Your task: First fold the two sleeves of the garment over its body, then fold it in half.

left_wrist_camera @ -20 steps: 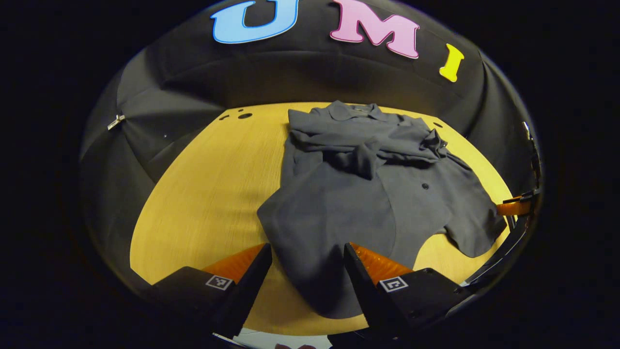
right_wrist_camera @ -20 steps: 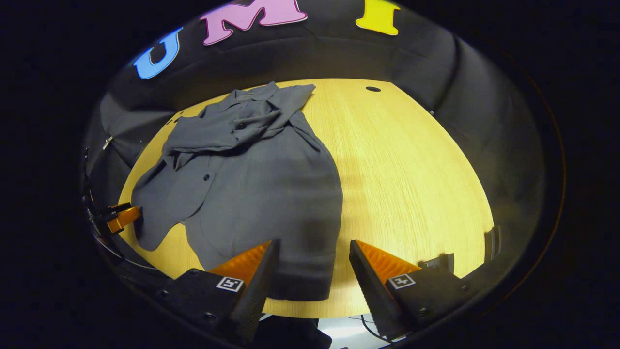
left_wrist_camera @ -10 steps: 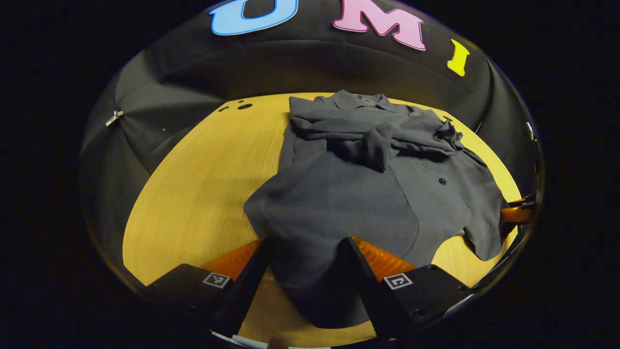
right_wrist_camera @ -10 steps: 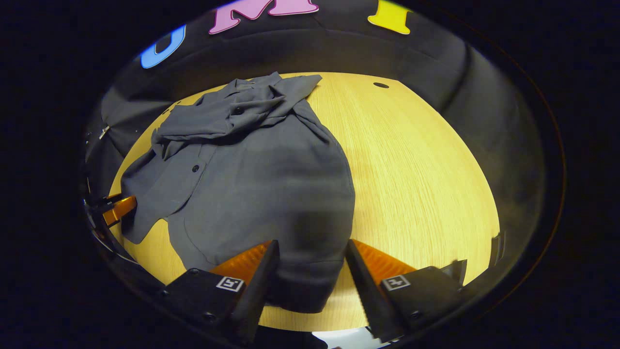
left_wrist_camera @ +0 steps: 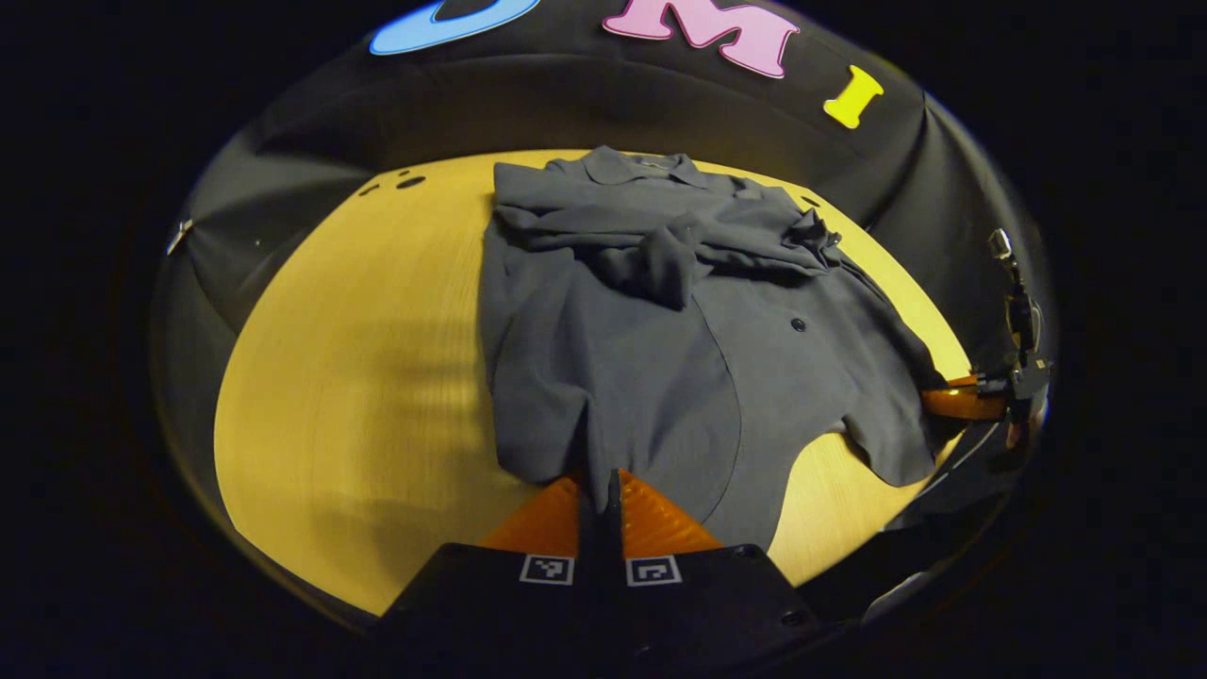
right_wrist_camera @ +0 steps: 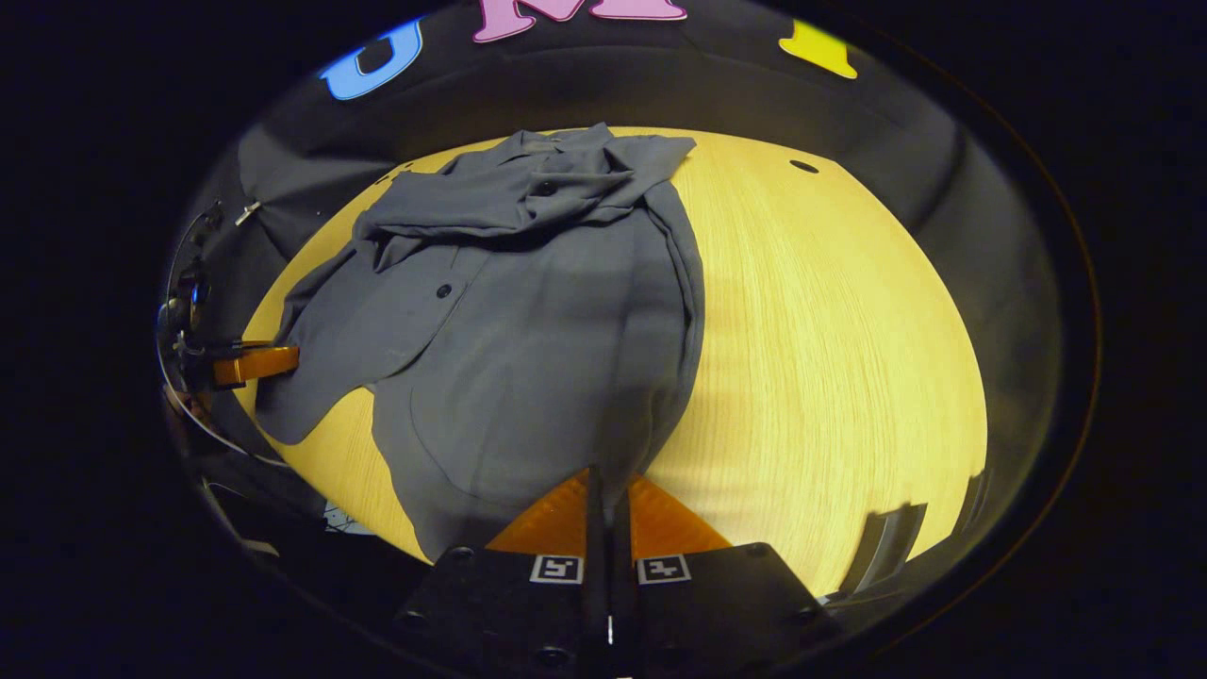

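Garment (left_wrist_camera: 651, 358): a dark grey button shirt lying on the yellow wooden table (left_wrist_camera: 358, 377), collar toward the booth wall, hem toward both grippers.
Sleeves (left_wrist_camera: 660, 250): both folded across the chest, bunched and overlapping just below the collar.
Left gripper (left_wrist_camera: 600, 490): fingers pressed together on the hem at the shirt's near left corner, cloth pinched between them.
Right gripper (right_wrist_camera: 603, 486): fingers likewise squeezed onto the hem at the near right corner, fabric rising in a ridge from the pinch.
Left gripper view: shows bare table to the left of the shirt, two small holes (left_wrist_camera: 401, 181) near the far edge, and the other gripper at the right rim beside the loose front flap.
Right gripper view: shows bare table to the shirt's right, one hole (right_wrist_camera: 803, 166) near the far edge, and the other gripper at the left rim.
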